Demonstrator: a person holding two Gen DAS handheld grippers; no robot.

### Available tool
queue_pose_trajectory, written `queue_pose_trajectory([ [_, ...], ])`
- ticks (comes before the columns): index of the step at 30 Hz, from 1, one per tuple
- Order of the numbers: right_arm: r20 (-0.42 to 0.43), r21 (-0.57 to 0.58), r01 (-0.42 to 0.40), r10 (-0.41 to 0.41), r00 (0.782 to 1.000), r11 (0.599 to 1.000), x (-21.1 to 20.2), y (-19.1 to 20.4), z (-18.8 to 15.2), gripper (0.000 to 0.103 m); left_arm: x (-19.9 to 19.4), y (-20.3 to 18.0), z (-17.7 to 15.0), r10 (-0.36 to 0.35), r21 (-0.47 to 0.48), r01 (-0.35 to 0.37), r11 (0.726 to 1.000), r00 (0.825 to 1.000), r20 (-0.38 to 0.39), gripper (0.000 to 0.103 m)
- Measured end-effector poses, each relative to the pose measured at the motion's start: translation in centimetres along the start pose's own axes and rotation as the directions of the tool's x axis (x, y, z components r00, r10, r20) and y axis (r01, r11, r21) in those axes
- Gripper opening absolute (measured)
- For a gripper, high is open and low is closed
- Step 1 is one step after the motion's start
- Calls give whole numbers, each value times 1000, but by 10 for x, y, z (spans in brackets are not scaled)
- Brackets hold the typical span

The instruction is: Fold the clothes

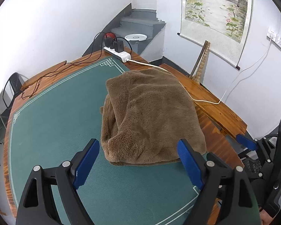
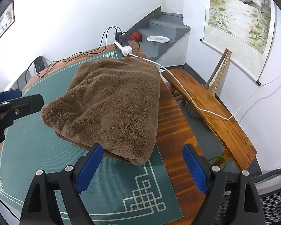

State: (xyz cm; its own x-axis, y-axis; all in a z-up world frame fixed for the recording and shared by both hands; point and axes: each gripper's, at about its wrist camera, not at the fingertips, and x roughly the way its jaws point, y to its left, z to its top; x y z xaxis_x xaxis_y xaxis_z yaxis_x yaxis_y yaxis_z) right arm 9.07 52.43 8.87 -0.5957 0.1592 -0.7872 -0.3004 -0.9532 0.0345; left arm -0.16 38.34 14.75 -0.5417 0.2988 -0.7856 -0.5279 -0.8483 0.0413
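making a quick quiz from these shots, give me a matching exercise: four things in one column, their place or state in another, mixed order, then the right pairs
Things:
1. brown fleece garment
2. white power strip
3. left gripper
4. white plate

Places or states:
A. on the grey stair step
B. jaws open, nothing between them
C. lying in a folded bundle on the green mat
D. at the table's far edge, black chargers plugged in

Pairs: 1-C, 2-D, 3-B, 4-A
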Motion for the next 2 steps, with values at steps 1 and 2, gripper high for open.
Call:
queue_pose_trajectory([
  [1,0,0,0,0,1000,1000,0,0,0,88,0,0,0,3,2,-3,1000,1000,2,88],
  [2,0,0,0,0,1000,1000,0,0,0,88,0,0,0,6,4,-6,1000,1000,4,88],
])
